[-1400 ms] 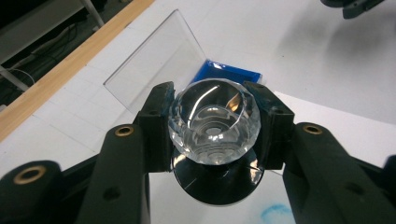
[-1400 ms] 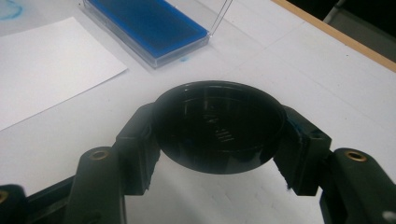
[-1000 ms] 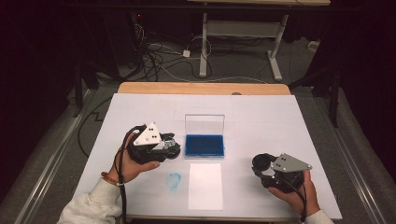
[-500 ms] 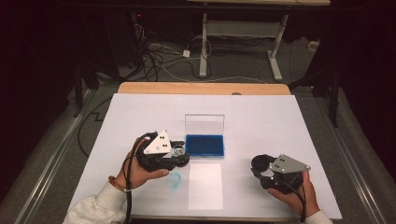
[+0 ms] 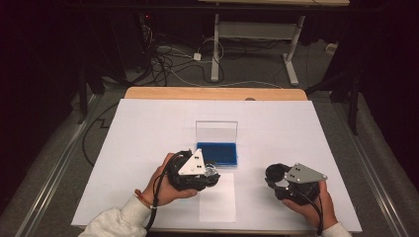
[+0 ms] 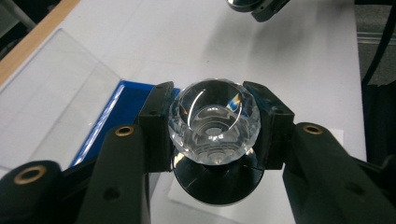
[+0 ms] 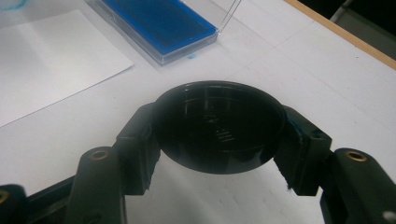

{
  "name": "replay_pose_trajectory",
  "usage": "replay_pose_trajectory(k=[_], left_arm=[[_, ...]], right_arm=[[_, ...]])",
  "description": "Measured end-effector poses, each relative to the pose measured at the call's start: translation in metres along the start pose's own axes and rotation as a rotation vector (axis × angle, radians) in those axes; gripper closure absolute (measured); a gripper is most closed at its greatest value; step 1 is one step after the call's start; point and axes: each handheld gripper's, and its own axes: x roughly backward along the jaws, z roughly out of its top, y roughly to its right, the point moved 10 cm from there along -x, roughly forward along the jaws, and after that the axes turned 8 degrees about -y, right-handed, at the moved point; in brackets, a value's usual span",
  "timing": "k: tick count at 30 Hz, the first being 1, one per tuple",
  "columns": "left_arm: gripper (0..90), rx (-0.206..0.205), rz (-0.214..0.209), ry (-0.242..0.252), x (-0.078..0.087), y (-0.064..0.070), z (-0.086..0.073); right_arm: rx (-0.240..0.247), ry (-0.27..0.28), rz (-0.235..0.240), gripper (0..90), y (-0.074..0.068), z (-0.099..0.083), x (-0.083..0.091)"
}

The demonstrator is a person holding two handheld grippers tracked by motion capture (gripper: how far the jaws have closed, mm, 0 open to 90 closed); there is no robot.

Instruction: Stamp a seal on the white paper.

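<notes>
left gripper (image 5: 210, 174) clamping crystal stamp (image 6: 214, 122), moved right onto paper (image 5: 217, 207), right gripper (image 5: 274, 174) gripping black cap (image 7: 218, 125)

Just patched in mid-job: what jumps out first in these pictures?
The faceted clear crystal stamp stands out, clamped between the jaws of the left hand-held gripper, just in front of the open blue ink pad at the table's middle and above the white paper sheet. Toward the table's near right, the right hand-held gripper grips a round black cap.
</notes>
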Motion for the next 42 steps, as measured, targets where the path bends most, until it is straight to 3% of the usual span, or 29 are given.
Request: replay_pose_trajectory(k=[9, 21, 25, 42], left_arm=[[54.6, -0.004, -0.039, -0.032, -0.025, 0.01, -0.003], [54.6, -0.013, -0.091, -0.07, -0.045, 0.022, -0.008], [54.6, -0.019, -0.073, -0.092, -0.049, 0.021, -0.012], [54.6, -0.016, -0.089, -0.14, -0.057, 0.026, -0.027]], right_arm=[[0.005, -0.009, -0.003, 38.8, 0.0, -0.001, -0.001], [0.012, -0.023, -0.001, 38.8, -0.002, -0.003, -0.004], [0.013, -0.024, 0.001, 38.8, -0.002, -0.003, -0.004], [0.018, -0.033, 0.001, 38.8, -0.002, -0.004, -0.005]])
